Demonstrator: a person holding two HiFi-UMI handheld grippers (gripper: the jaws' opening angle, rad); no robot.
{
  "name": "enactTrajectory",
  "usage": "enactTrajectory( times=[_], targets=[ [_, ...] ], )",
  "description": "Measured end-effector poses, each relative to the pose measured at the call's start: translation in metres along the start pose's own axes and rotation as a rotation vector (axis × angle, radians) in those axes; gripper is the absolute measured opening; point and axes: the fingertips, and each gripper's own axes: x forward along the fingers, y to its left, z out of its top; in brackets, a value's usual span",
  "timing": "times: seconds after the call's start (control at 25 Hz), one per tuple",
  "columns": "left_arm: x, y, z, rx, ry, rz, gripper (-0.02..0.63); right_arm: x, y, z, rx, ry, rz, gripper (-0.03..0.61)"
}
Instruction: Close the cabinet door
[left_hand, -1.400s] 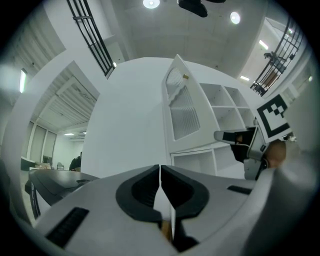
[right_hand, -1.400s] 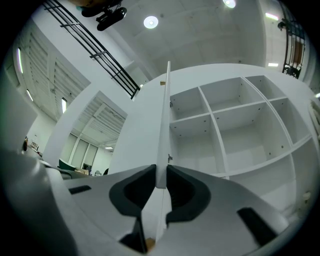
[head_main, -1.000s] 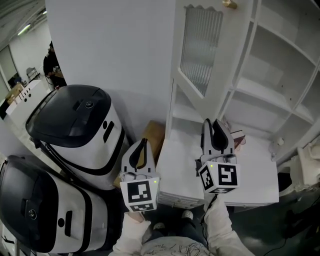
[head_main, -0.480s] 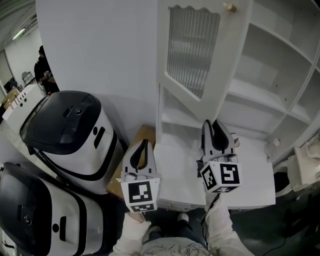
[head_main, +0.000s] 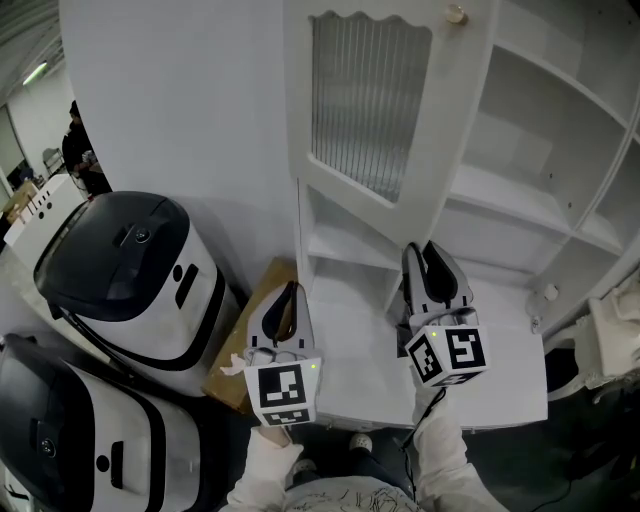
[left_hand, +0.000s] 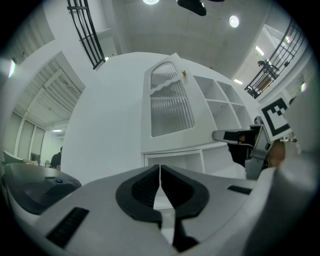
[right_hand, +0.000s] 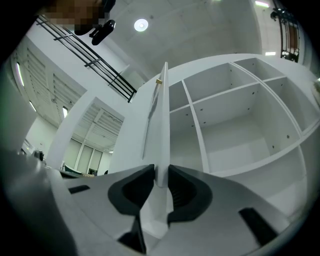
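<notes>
The white cabinet door (head_main: 365, 100) stands open at the top middle of the head view — its thin edge sits between the jaws of the right gripper (head_main: 432, 252), which have just been opening and are a little apart. The left gripper (head_main: 289, 292), lower left of it, is closed on nothing

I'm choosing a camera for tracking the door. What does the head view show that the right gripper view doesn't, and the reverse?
Head view only: two black-topped white machines, a cardboard box, the left gripper and the door's ribbed pane. Right gripper view only: the cabinet door edge-on, in the gap of the right gripper, whose jaws have just been opening; a ceiling lamp. Both: the door's knob and bare white shelves.
</notes>
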Motion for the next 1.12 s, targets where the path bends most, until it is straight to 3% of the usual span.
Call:
enactTrajectory(
  times=[1.12],
  targets=[
    [0.065,-0.057,-0.006,0.025,0.021,0.056,0.012,0.037,-0.07,-0.02,0.026,-0.022,0.099,0.098]
  ],
)
